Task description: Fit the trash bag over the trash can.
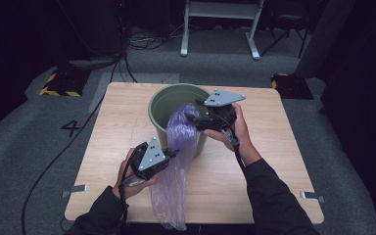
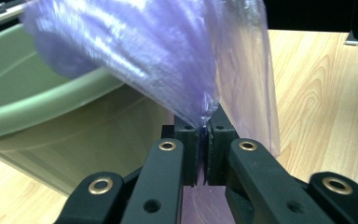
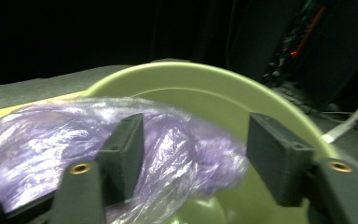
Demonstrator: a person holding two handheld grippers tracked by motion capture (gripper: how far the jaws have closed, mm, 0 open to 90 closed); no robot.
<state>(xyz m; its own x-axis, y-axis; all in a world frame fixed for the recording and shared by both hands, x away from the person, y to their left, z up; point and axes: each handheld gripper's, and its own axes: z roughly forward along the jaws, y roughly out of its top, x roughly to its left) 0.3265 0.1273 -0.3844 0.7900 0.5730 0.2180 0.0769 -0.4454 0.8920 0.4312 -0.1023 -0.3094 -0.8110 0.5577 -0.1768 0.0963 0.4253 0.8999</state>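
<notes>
Over the green bin [image 1: 164, 105], purple bag [image 1: 176, 166] pinched in left tool [image 1: 173, 154], right tool [image 1: 190, 112] spread.

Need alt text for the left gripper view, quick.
The left hand-held gripper is shut on a purple bag that fans upward from its jaws. A green bin stands at left on a wooden table.

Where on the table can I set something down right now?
Bare wood lies left of the green bin and right of it on the table. The middle is crowded: purple bag, left gripper, right gripper.
</notes>
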